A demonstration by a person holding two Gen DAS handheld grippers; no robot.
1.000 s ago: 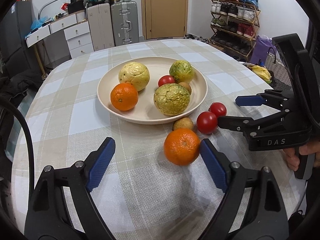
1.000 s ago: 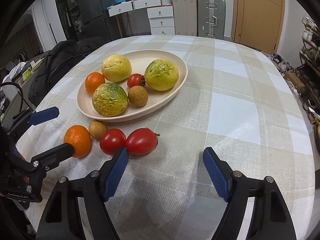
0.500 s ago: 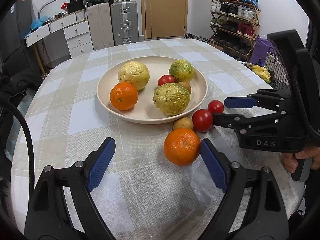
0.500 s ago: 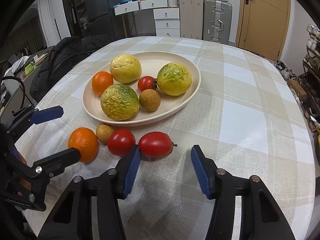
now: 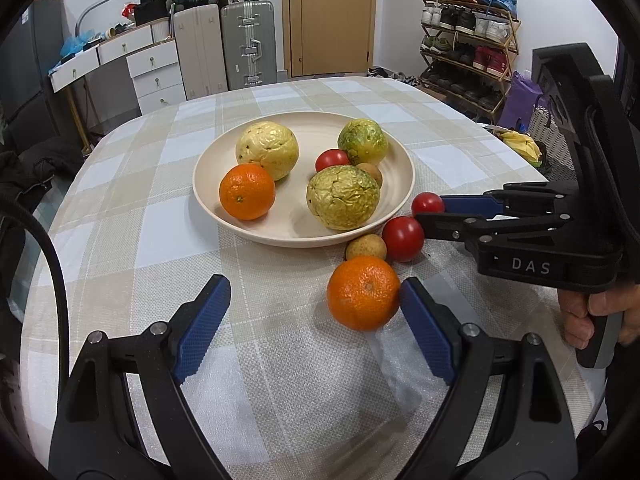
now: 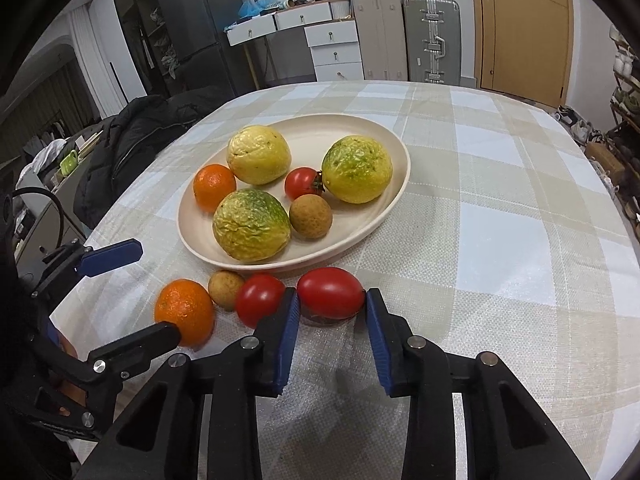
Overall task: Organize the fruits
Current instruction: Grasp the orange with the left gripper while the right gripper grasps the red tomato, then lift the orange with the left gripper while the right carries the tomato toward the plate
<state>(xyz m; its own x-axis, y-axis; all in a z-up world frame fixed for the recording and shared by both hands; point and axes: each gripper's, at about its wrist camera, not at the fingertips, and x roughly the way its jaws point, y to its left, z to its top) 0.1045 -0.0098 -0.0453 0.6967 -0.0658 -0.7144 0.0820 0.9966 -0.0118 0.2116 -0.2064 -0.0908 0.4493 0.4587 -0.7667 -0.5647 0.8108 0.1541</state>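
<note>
A cream plate point(image 5: 404, 196) point(image 6: 396, 196) holds three yellow-green fruits, an orange point(image 5: 247, 191), a tomato and a small brown fruit. On the cloth in front of it lie an orange point(image 5: 363, 298) point(image 6: 185, 312), a small brown fruit point(image 5: 366, 247) point(image 6: 226, 289), a round tomato point(image 5: 403, 238) point(image 6: 259, 299) and an oval tomato point(image 6: 331, 292) point(image 5: 427, 203). My right gripper point(image 6: 331, 307) point(image 5: 430, 216) has its pads closed against both ends of the oval tomato, which rests on the table. My left gripper point(image 5: 314, 328) is open; its right pad touches the loose orange.
The round table wears a checked cloth point(image 5: 132, 240). Suitcases point(image 5: 248, 46), white drawers point(image 5: 156, 76) and a door stand behind. A shoe rack point(image 5: 468, 40) is at the right in the left wrist view. A dark coat point(image 6: 136, 148) lies on a chair beside the table.
My right gripper moved forward over the oval tomato and closed its fingers onto it. My left gripper stayed open by the orange.
</note>
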